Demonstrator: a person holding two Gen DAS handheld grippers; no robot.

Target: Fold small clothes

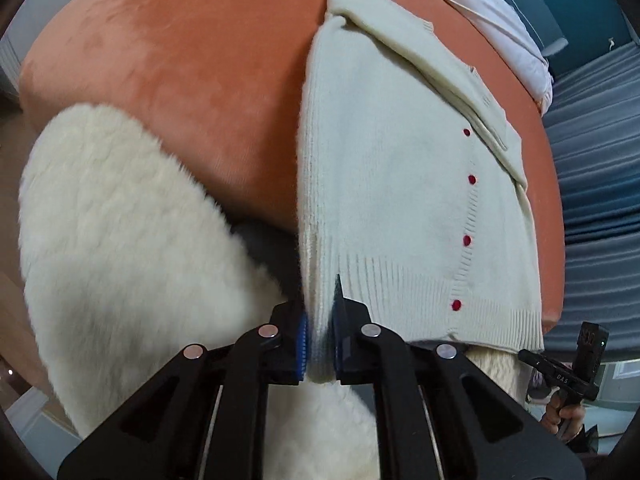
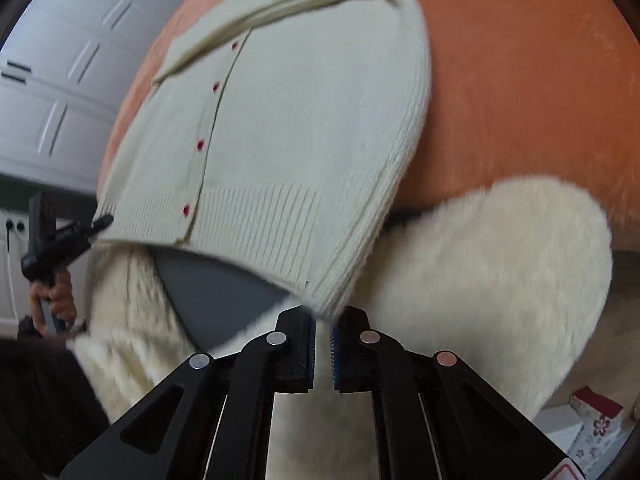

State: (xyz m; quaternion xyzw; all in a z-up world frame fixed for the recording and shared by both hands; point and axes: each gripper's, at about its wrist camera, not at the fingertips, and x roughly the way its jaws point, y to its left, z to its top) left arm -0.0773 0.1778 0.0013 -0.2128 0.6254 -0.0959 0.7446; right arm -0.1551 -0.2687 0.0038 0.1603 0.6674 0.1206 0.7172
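Blur softened the right wrist view, and the fisheye rim cut off the room on every side. Whether knit lay between the right tongs point(image 2: 322, 350) was hard to make out: their blue pads point(image 2: 335, 356) stood nearly together, clenched, with the hem corner of the cream cardigan point(image 2: 312, 120) meeting their tips, so a grasp there looked likely but was not certain. The left tongs point(image 1: 320, 350) were clenched on the cardigan's point(image 1: 400, 200) folded side edge at the ribbed hem, knit plainly pinched between the pads. In each view the other tongs showed small at the far hem corner, held by a hand point(image 1: 564, 416), with the fingertips hidden.

Ahead of both tongs the cardigan stretched away over an orange velvet cushion point(image 1: 180, 60), red buttons point(image 1: 466, 240) running down its front and a sleeve folded across its far end. Just beside the tongs lay a fluffy white throw point(image 1: 120, 220). Beyond the left tongs' right side were blue pleated fabric point(image 1: 592, 160) and white bedding point(image 1: 500, 12); beyond the right tongs' left side, white panelled cabinet doors point(image 2: 68, 80).

Low at the right tongs' right stood a floral box point(image 2: 592, 416), its contents unseen.
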